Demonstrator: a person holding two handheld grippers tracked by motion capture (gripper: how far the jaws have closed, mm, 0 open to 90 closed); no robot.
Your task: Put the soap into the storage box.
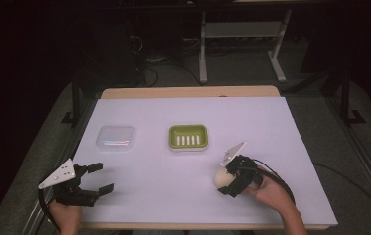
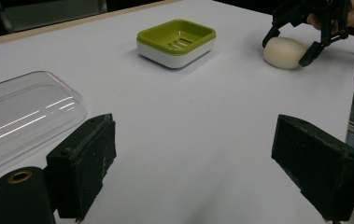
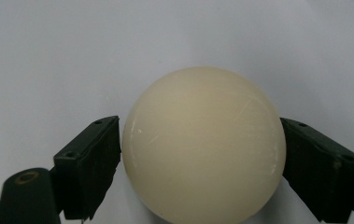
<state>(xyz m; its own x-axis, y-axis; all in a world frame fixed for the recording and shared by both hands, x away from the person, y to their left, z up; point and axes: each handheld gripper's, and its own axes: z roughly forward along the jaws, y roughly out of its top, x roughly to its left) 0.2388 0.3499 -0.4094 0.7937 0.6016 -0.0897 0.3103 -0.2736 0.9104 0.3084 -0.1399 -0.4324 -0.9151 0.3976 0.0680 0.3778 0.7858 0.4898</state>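
Cream-coloured, smooth oval soap bar (image 1: 220,177) lies on the white-covered counter (image 1: 173,196), at its near right part, in front of and slightly right of the dish. The right gripper (image 1: 227,181) is set over it, held in the person's right hand (image 1: 271,193). In the right gripper view the soap bar (image 3: 203,145) sits between the two black fingers (image 3: 90,163); both pads touch or all but touch its sides, with the far-side finger pressed to its flank. Whether the fingers bear down with force cannot be told. In the left gripper view the same bar (image 2: 284,52) rests on the counter surface with the right gripper (image 2: 290,51) straddling it, one finger at each end.

Green slotted soap dish with a white base (image 1: 188,137) stands near the counter's middle, apart from the bar. Clear plastic rectangular lid (image 1: 116,138) lies flat to the left of the dish, well apart from it.

Left gripper (image 1: 100,178) is at the near left corner of the counter, held in the left hand (image 1: 65,215), well apart from the soap bar. Its fingers (image 2: 83,163) are spread wide with nothing between them; the counter surface shows through the gap. The clear lid (image 2: 20,116) lies just beyond its left finger in the left gripper view, and the green dish (image 2: 176,42) farther off.
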